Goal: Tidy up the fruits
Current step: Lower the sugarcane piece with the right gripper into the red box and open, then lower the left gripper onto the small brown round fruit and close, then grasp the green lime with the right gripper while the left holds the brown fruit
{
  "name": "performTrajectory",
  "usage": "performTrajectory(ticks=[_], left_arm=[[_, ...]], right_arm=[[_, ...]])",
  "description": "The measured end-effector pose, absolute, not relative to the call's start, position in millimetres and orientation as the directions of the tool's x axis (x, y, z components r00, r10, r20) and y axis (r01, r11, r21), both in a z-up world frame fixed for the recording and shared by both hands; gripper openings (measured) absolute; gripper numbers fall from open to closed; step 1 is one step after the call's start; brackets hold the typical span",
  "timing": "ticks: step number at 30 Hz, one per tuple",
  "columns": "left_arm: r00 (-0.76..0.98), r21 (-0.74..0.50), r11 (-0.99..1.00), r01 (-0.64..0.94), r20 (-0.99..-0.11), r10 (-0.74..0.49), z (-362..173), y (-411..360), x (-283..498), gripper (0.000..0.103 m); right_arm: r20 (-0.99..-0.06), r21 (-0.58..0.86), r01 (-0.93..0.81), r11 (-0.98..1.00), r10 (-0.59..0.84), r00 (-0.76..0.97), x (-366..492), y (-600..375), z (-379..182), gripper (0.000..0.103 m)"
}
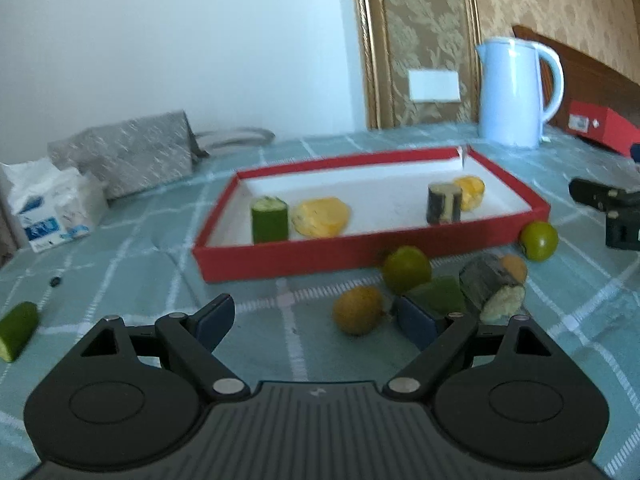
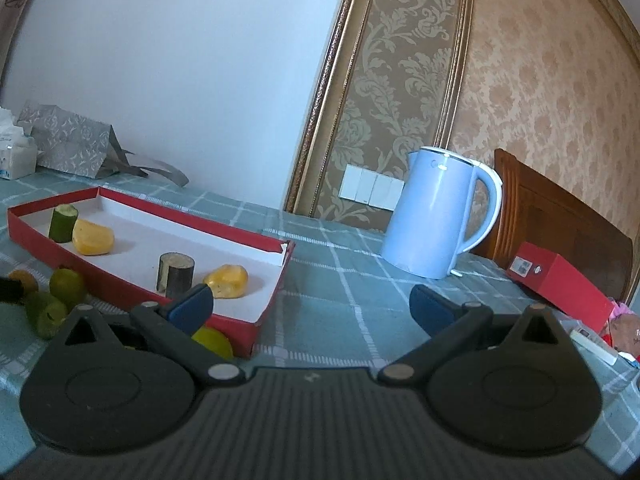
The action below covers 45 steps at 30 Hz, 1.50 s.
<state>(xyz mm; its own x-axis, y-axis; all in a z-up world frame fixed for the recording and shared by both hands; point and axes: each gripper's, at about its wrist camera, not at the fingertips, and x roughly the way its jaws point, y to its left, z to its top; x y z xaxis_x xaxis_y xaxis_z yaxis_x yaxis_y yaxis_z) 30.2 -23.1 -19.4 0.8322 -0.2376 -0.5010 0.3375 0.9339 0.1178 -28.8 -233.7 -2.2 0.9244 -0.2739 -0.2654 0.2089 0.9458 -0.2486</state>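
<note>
A red tray (image 1: 360, 254) with a white floor holds a green cucumber piece (image 1: 269, 220), two yellow pieces (image 1: 320, 217) and a dark cucumber piece (image 1: 444, 203). On the cloth in front of it lie an orange-yellow fruit (image 1: 357, 310), two limes (image 1: 406, 269), a green wedge (image 1: 438, 294) and a dark cucumber chunk (image 1: 492, 286). My left gripper (image 1: 316, 318) is open just short of the orange-yellow fruit, which is not touching either finger. My right gripper (image 2: 312, 308) is open wide over bare cloth beside the tray's (image 2: 256, 320) near corner. A lime (image 2: 212, 342) lies under its left finger.
A pale blue kettle (image 2: 436, 216) stands behind the tray on the right, with a red box (image 2: 560, 280) beyond it. A tissue pack (image 1: 52, 208) and a grey bag (image 1: 132, 156) sit at the back left. A green cucumber piece (image 1: 18, 330) lies alone at the far left.
</note>
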Motion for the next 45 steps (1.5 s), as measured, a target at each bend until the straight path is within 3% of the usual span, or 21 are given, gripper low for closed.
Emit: performTrajectory(ticks=[14,16,18,24,29,34,38,43,45], left_arm=[[0.781,0.099,0.932,0.347,-0.582,-0.229,-26.8,-25.5,56.0,0.089],[0.784,0.105,0.929,0.354,-0.575,-0.234,-26.6,-26.4,54.5,0.083],[0.783,0.105,0.924,0.367,-0.571,-0.247,-26.4,-27.8,53.1,0.067],[0.772,0.096,0.908,0.409,-0.567,-0.288,-25.4,-31.3,49.4,0.04],[0.762,0.085,0.898,0.432,-0.567,-0.313,-25.5,-33.4,47.9,0.026],[0.764,0.062,0.909,0.413,-0.566,-0.309,-25.2,-29.2,46.5,0.026],[0.775,0.054,0.924,0.378,-0.564,-0.284,-25.0,-19.6,42.5,0.026],[0.78,0.029,0.938,0.345,-0.565,-0.269,-24.3,-5.9,37.7,0.026],[0.783,0.014,0.942,0.335,-0.561,-0.27,-23.2,-1.2,36.5,0.026]], right_arm=[[-0.276,-0.254,0.203,0.946,-0.272,0.922,-28.3,-232.2,-2.2,0.103],[-0.287,-0.255,0.195,0.947,-0.266,0.92,-27.7,-231.8,-3.0,0.103],[-0.288,-0.264,0.196,0.944,-0.271,0.919,-26.5,-231.1,-2.9,0.103],[-0.291,-0.267,0.196,0.944,-0.273,0.917,-26.5,-230.2,-3.9,0.103],[-0.31,-0.26,0.188,0.947,-0.266,0.913,-23.6,-230.9,-4.2,0.103],[-0.32,-0.198,0.197,0.96,-0.253,0.913,-25.1,-241.7,-1.0,0.103],[-0.346,-0.033,0.171,0.985,-0.171,0.922,-35.0,-268.8,6.5,0.103],[-0.452,0.098,0.158,0.983,-0.097,0.887,-36.0,-302.4,-4.0,0.103],[-0.497,0.152,0.132,0.98,-0.04,0.867,-31.9,-309.2,-10.2,0.096]])
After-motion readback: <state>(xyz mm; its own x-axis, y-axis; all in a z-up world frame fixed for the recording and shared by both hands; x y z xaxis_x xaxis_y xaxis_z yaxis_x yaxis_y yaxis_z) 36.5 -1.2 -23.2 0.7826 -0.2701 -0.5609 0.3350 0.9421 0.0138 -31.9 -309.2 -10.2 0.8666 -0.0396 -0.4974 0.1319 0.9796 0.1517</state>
